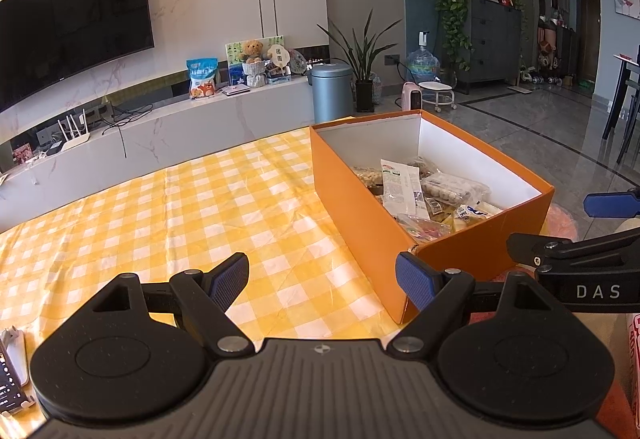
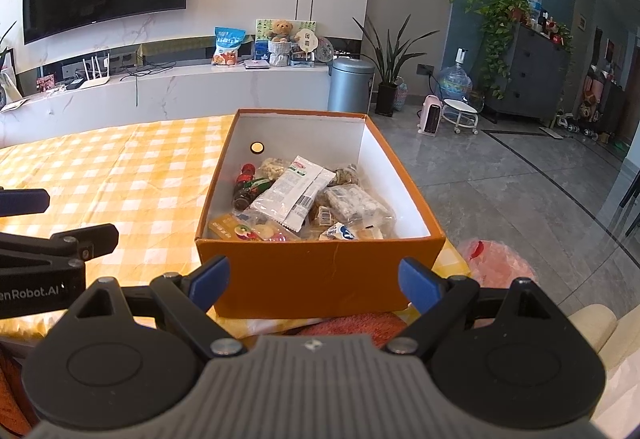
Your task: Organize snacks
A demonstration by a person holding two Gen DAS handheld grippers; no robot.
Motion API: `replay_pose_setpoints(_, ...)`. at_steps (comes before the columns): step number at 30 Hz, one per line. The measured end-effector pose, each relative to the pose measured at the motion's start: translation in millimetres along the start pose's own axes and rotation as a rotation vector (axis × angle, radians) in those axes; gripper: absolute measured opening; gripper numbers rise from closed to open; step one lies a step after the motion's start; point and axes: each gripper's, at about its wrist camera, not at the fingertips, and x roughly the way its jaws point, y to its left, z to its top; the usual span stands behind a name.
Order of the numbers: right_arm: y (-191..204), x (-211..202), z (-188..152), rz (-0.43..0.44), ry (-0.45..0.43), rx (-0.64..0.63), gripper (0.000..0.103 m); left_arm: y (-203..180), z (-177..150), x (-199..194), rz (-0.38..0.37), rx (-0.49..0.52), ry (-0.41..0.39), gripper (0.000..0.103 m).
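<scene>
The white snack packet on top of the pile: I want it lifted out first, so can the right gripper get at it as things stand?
Probably yes. The white snack packet lies on top in the lidless orange box, and the right gripper, jaws open and empty, faces it; only the near wall must be cleared.

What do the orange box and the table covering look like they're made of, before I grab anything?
The orange box looks like matte cardboard: thin, straight walls, white inside, with a scuffed near corner. The yellow checked table covering is probably thin plastic or oilcloth rather than woven fabric, since it shows sharp fold creases and a slight sheen, though that is uncertain.
</scene>
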Motion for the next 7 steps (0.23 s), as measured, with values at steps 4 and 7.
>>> replay_pose_setpoints(4, 0.3, 0.1, 0.1, 0.000, 0.001, 0.000, 0.089, 0.5, 0.5, -0.5, -0.005, -0.002, -0.001, 0.097)
replay_pose_setpoints(7, 0.3, 0.0, 0.2, -0.001, 0.001, 0.000, 0.089, 0.5, 1.0, -1.3, -0.007, -0.002, -0.002, 0.097)
